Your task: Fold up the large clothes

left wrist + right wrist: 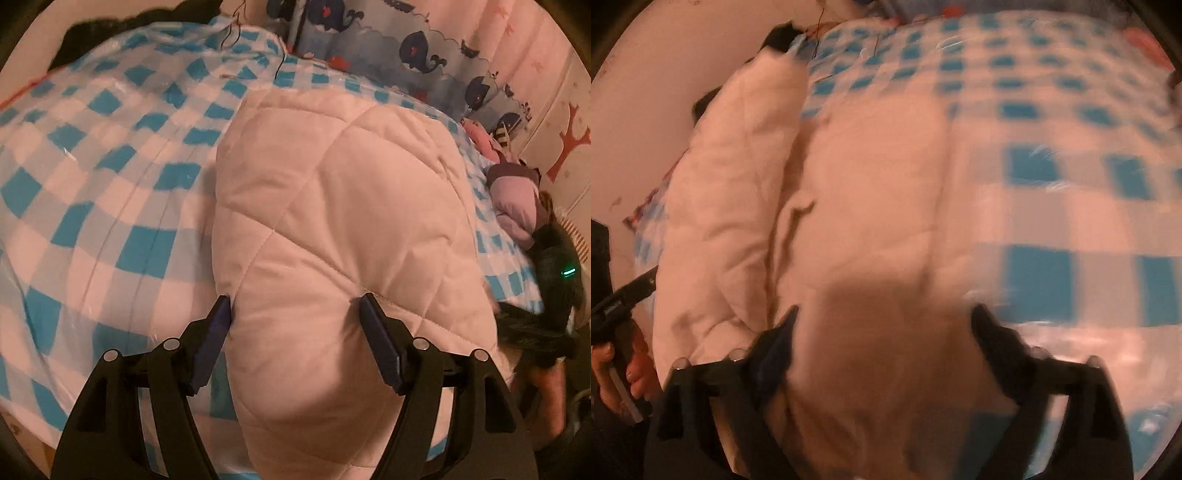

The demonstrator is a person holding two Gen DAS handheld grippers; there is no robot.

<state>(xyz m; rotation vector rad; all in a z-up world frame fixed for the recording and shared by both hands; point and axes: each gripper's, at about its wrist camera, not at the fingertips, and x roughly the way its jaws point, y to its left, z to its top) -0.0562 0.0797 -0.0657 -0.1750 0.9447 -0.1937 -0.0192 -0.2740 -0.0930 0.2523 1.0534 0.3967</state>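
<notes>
Left gripper (295,314) clamps quilted jacket (332,184); right gripper (882,325) blurred, seemingly clamping too.

Matt quilted cloth jacket (332,206) lies on a glossy blue-checked plastic sheet (122,155).

Left gripper (295,306) pointing steeply downward, jaws standing apart, pads pressing into padded bulge bulging between them. Right gripper (884,317) angling downward too, jaws spread wide, blurred. Left hand (617,365) wrapping around its gripper handle, seen in right wrist view.
</notes>
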